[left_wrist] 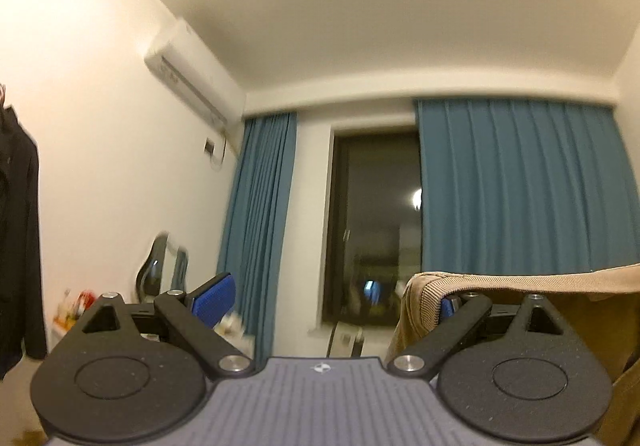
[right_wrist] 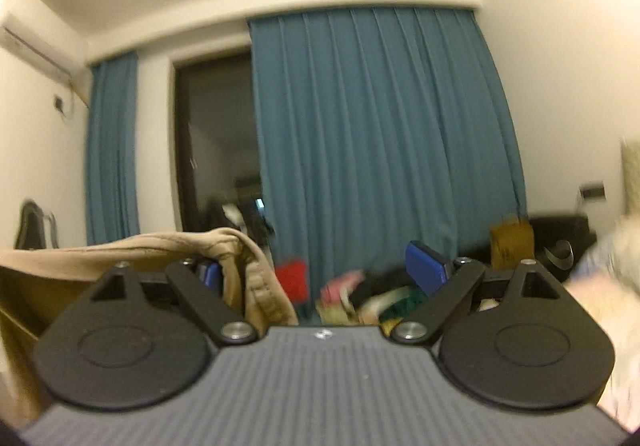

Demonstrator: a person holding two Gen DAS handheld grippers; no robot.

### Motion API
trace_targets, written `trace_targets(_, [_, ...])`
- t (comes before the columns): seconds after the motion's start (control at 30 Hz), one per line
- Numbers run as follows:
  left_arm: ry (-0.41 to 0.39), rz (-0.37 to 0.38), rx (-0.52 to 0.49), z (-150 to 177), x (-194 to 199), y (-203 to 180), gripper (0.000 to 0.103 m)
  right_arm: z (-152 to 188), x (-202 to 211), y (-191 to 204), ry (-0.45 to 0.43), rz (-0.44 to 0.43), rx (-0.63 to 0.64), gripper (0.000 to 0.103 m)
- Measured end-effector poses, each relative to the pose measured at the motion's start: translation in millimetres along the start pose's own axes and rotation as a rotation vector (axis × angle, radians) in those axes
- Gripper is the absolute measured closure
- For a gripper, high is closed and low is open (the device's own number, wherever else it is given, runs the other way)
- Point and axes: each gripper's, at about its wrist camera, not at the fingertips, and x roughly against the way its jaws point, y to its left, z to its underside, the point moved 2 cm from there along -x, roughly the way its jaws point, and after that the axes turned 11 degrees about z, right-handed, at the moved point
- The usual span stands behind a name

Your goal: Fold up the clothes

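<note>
A tan corduroy garment point(left_wrist: 500, 282) is stretched in the air between my two grippers. In the left wrist view it drapes over my right finger, whose blue pad is mostly hidden. My left gripper point(left_wrist: 332, 298) stands wide open, its left blue pad point(left_wrist: 214, 296) bare. In the right wrist view the same garment point(right_wrist: 140, 246) hangs over the left finger of my right gripper point(right_wrist: 320, 274), which also stands wide open, its right blue pad point(right_wrist: 426, 272) bare. Both views point up at the room.
Teal curtains point(right_wrist: 380, 134) flank a dark window point(left_wrist: 376, 222). An air conditioner point(left_wrist: 188, 70) is on the left wall, a dark jacket point(left_wrist: 18, 230) hangs far left. A pile of coloured clothes point(right_wrist: 360, 294) lies below the curtain.
</note>
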Motion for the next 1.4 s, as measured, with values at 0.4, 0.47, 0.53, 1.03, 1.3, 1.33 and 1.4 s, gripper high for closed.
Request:
trace_targets(0.4, [-0.086,0.113,0.037,-204.3,-30.9,-6.9,0.007,-217.3,15.7,-3.5,-0.102,-0.103,0.006,0.013])
trace_targets(0.47, [-0.073,0.125,0.027,-215.4,-38.8,-9.6,0.006,-231.4,13.3,-3.8,-0.082,-0.111,0.021,0.013])
trace_targets(0.53, [-0.041,0.134,0.031,-214.4,-51.4,-14.1,0.005,-233.1,7.1,-4.1,-0.067,-0.104,0.047,0.013])
trace_targets(1.03, [0.303,0.1,0.08,-15.8,-250.0,-32.0,0.005,-76.3,-149.9,21.4,0.178,-0.044,0.18,0.013])
trace_targets(1.3, [0.475,0.051,0.075,173.3,-405.4,-48.6,0.004,45.3,-314.8,50.3,0.244,0.012,0.234,0.013])
trace_targets(1.33, [0.511,0.052,0.08,202.6,-424.4,-51.2,0.004,67.9,-336.9,51.4,0.266,0.015,0.244,0.013])
trace_targets(1.4, [0.577,0.056,0.084,261.4,-450.3,-57.3,0.004,118.4,-375.5,49.5,0.317,0.021,0.261,0.013])
